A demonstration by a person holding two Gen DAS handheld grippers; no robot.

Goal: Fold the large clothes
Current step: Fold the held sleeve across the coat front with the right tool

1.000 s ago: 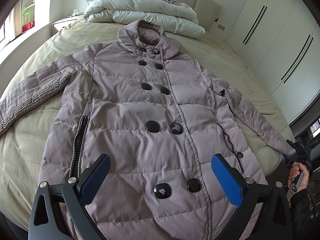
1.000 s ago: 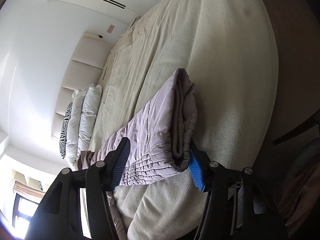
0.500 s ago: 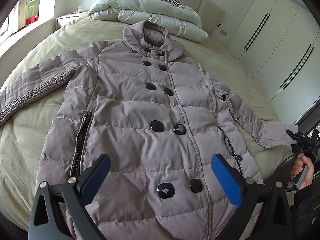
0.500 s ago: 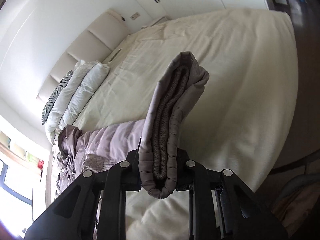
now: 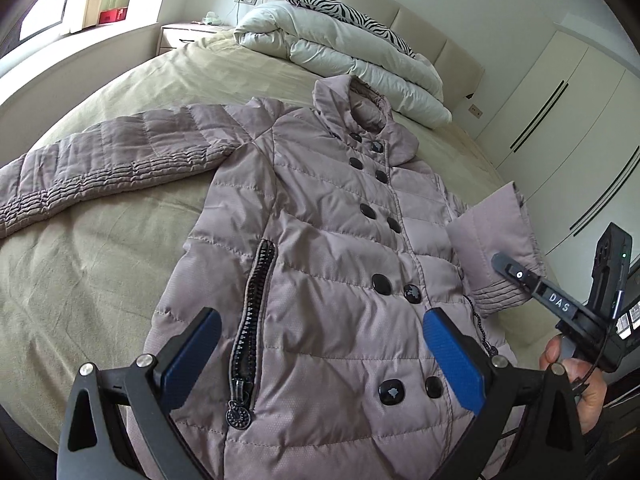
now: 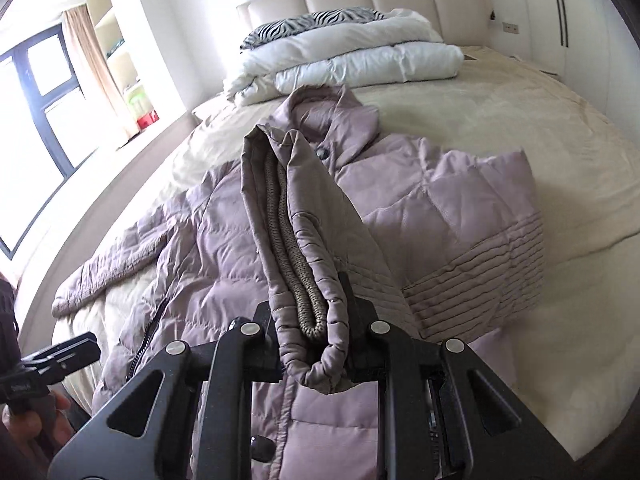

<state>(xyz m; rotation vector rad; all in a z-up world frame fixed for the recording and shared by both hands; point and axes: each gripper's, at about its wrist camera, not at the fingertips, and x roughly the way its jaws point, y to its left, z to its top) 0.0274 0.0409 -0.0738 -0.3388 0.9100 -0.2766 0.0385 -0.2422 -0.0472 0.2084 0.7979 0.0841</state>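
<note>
A mauve quilted coat (image 5: 320,248) with black buttons lies face up on the bed, collar toward the headboard. Its left sleeve (image 5: 104,164) stretches out flat to the left. My left gripper (image 5: 320,344) is open and empty, hovering above the coat's lower front. My right gripper (image 6: 310,344) is shut on the cuff of the right sleeve (image 6: 296,240) and holds it lifted over the coat's right side; the sleeve is doubled back on itself. The right gripper also shows in the left wrist view (image 5: 520,276), with the raised sleeve (image 5: 492,248).
The coat lies on a beige bed (image 5: 100,280). A folded white duvet (image 5: 344,64) and a zebra pillow (image 5: 344,8) sit at the headboard. White wardrobes (image 5: 568,128) stand right. A window sill (image 6: 80,152) runs along the left.
My right gripper has lifted the right sleeve's cuff off the bed edge and carried it inward over the coat, folding the sleeve. The left gripper has shifted left, still open.
</note>
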